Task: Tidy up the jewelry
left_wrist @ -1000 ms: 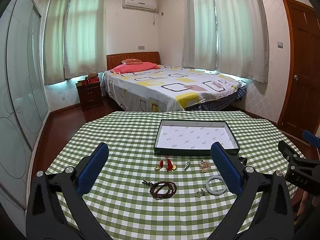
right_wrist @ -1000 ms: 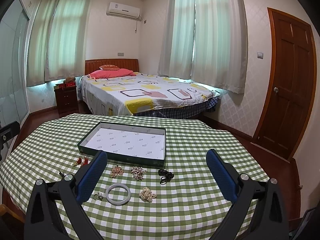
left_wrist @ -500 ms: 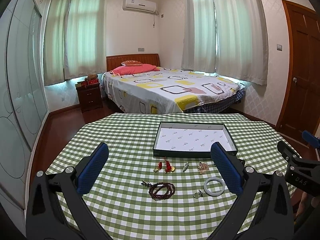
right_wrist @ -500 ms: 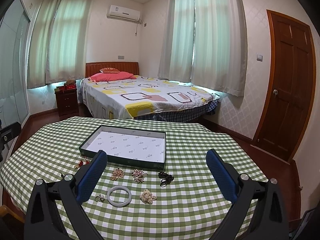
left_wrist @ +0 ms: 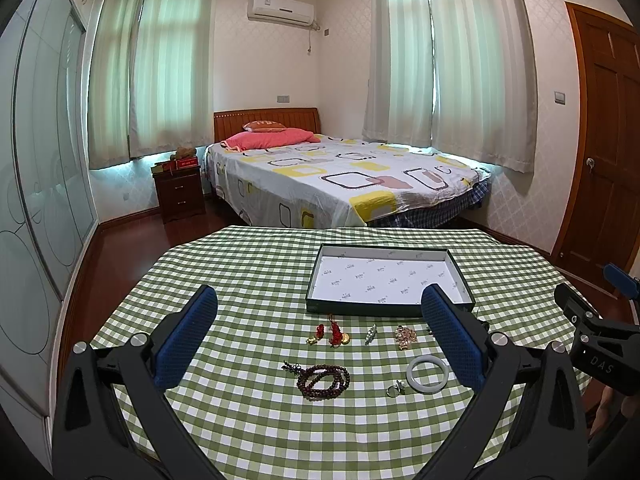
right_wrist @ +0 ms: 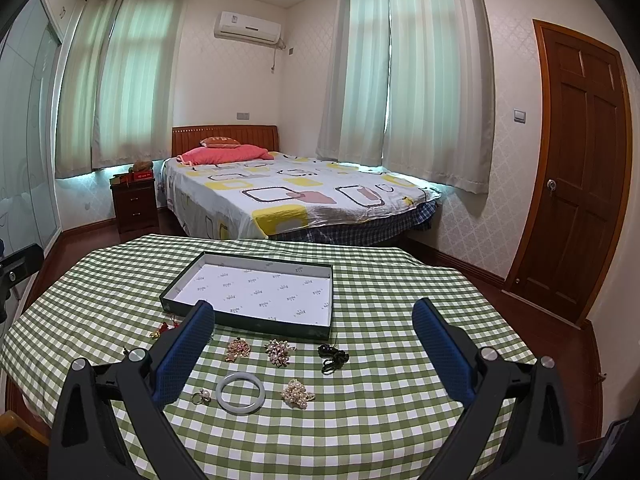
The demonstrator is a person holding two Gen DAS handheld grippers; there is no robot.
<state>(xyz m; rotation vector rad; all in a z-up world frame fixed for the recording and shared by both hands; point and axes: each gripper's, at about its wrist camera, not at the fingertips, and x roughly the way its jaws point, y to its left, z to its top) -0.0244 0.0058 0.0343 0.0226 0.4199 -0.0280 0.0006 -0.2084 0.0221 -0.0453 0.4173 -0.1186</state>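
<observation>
- Bedroom, round table w/ green-check cloth [left_wrist: 248,420]: two hand-held grippers hover above loose jewelry, none of it yet in the tray [left_wrist: 460,276] — task looks barely begun.
- Left gripper [left_wrist: 316,344] wide apart, holding nothing; right gripper [right_wrist: 312,348] likewise spread wide and empty.
- Tray sits at the far side of the pieces, open, white-lined, nothing in it; all jewelry lies on the cloth just in front of its near wall.
- Key relation, left side: brown bead strand [left_wrist: 323,376] lies below and ahead, roughly centred btwn the left fingers, coiled w/ its long axis running side to side. Red tassel charms [left_wrist: 334,334] sit just beyond it, toward the tray.
- Right side: white bangle [right_wrist: 240,393] lies flat, low and left of centre near the left finger; pearl cluster [right_wrist: 298,394] just beside it, nearer centre. Gold brooch [right_wrist: 238,350], pearl brooch [right_wrist: 280,352] and a dark piece [right_wrist: 333,356] line up nearer the tray.
- Judgement: left hand is better placed for the beads, right for the bangle or the cluster.
- Hard to read: small ring [right_wrist: 201,396] beside the bangle is tiny; right finger in the left view covers part of the row, and the dark piece's kind is unclear.
</observation>
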